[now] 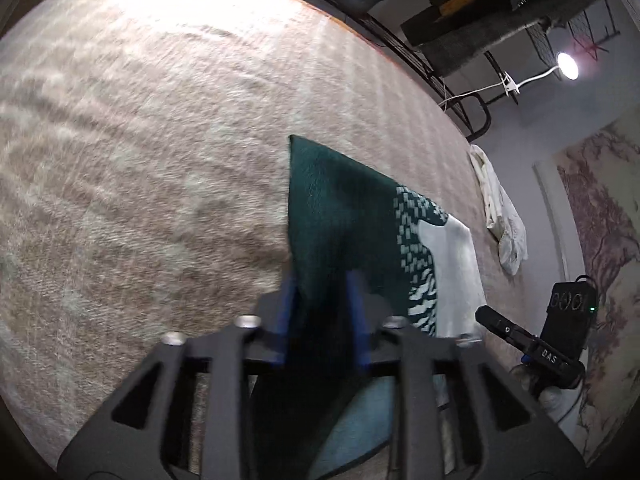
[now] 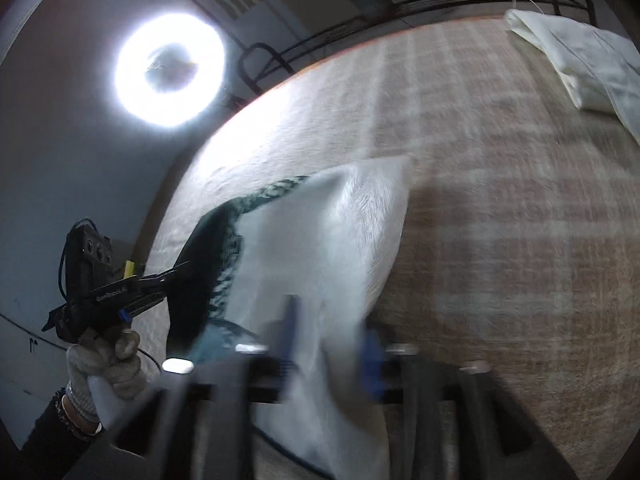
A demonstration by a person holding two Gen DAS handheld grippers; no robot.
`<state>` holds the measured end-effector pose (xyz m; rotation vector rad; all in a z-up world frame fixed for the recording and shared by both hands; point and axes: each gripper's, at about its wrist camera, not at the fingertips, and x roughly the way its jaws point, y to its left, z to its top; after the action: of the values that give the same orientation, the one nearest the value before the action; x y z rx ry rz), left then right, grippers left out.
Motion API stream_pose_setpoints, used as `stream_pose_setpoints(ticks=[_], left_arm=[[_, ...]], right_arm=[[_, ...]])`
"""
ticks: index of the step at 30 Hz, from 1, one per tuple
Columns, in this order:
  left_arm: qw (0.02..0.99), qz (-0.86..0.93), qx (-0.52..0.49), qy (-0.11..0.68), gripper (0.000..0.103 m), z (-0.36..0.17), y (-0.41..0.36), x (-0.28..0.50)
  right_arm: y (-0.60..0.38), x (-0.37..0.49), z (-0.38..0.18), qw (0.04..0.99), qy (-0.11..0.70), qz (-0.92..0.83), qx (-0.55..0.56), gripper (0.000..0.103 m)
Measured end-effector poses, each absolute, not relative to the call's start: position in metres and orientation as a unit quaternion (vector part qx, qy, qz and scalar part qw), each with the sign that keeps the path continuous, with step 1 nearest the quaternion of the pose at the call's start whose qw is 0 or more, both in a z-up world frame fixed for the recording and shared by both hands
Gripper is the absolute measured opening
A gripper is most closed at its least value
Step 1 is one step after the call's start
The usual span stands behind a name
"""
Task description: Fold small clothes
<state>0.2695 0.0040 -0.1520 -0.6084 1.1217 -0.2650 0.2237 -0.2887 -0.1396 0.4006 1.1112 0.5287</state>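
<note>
The green-and-white garment (image 1: 344, 216) is lying partly on the beige plaid blanket (image 1: 160, 160) that covers the bed, with its near edge lifted up between the two grippers. Taking this garment as the landmark: the left gripper (image 1: 322, 316) is sitting at its dark green end, its blue fingers (image 1: 286, 320) standing on either side of the green cloth, which is passing between them. The view is blurred there, so I cannot tell whether the pads are pressing on the cloth or standing just clear of it.

The right gripper (image 2: 330, 344) is sitting at the garment's white end (image 2: 328, 248), with the white fabric running down between its blue fingers (image 2: 370, 360). Motion blur is hiding the contact here too, and I cannot tell whether it is pinching the cloth or not.

In the right wrist view, a gloved hand (image 2: 108, 364) is holding the left gripper's handle beside the garment's green end. Beyond the garment's white side, at the edge of the blanket, a crumpled white cloth (image 2: 584, 68) is lying well apart from it. A ring light (image 2: 170, 70) is glowing above the green end, past the blanket's far edge.
</note>
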Motion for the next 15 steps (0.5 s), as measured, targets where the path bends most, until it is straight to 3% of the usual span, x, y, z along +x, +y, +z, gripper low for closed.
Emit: stream_pose_setpoints(ticks=[7, 8, 9, 10, 12, 15], left_arm=[[0.792, -0.147, -0.305, 0.509, 0.037, -0.160, -0.004, 0.279], [0.793, -0.147, -0.303, 0.508, 0.028, -0.159, -0.008, 0.281], [0.787, -0.149, -0.302, 0.517, 0.006, -0.162, -0.013, 0.284], [0.788, -0.142, -0.295, 0.521, 0.005, -0.164, -0.017, 0.285], [0.802, -0.126, -0.279, 0.512, 0.004, -0.159, -0.023, 0.283], [0.826, -0.124, -0.244, 0.493, 0.004, -0.141, -0.032, 0.277]], right_arm=[[-0.318, 0.241, -0.171, 0.764, 0.497, 0.262, 0.317, 0.038], [-0.317, 0.243, -0.175, 0.759, 0.495, 0.265, 0.329, 0.034], [-0.312, 0.246, -0.178, 0.757, 0.496, 0.266, 0.332, 0.025], [-0.305, 0.249, -0.179, 0.756, 0.500, 0.266, 0.328, 0.013], [-0.288, 0.251, -0.175, 0.769, 0.511, 0.252, 0.290, 0.003], [-0.270, 0.248, -0.156, 0.795, 0.511, 0.235, 0.226, 0.002]])
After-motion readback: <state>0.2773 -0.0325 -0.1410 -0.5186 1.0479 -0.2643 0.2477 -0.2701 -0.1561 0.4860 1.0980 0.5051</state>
